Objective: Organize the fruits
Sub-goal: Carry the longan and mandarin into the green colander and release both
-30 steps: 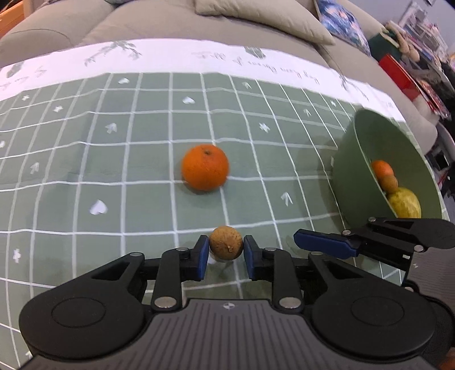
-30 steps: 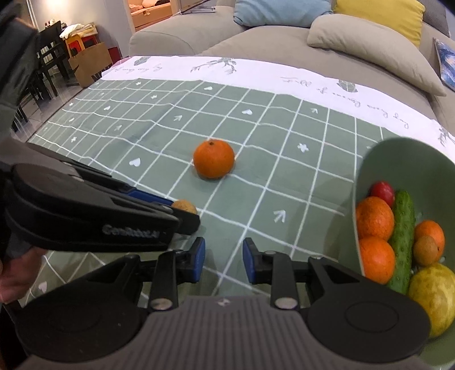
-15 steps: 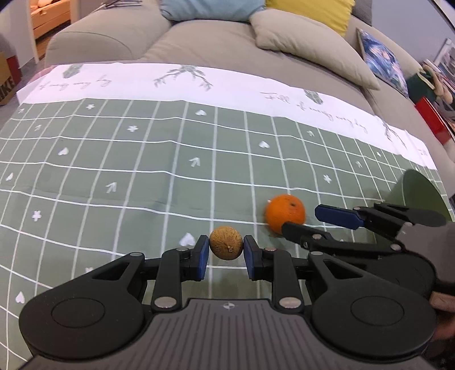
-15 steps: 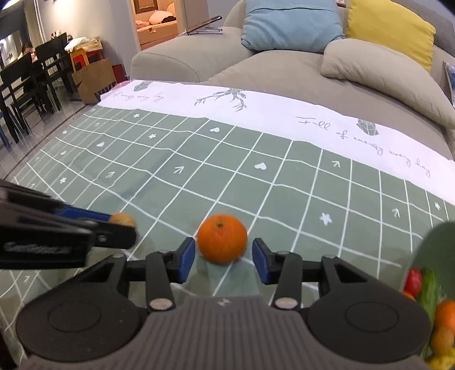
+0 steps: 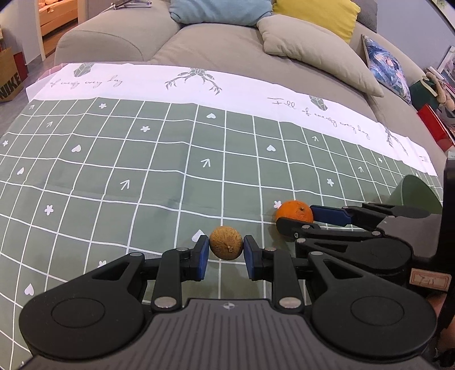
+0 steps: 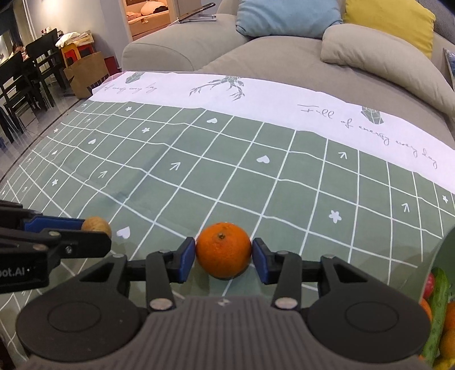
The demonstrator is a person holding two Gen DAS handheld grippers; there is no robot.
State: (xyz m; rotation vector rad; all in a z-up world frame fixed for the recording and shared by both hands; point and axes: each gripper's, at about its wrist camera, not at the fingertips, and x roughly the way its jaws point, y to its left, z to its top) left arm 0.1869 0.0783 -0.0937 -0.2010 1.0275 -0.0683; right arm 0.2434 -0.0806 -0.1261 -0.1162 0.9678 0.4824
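A small brown fruit (image 5: 226,246) is pinched in the left hand-held gripper (image 5: 226,252), seemingly clear of the cloth (image 5: 142,176) for carrying. The orange (image 6: 223,250), resting on the tabletop, is bracketed by the right hand-held gripper (image 6: 224,257), pads touching or nearly so. The bowl (image 6: 443,250) is seen at the right edge; open cloth lies ahead.

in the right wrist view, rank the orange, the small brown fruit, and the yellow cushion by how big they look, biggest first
1. yellow cushion, though it lies far back on the sofa, so it is truly much bigger still.
2. orange, between the right gripper fingers, near the camera.
3. small brown fruit, partly hidden by the left gripper.
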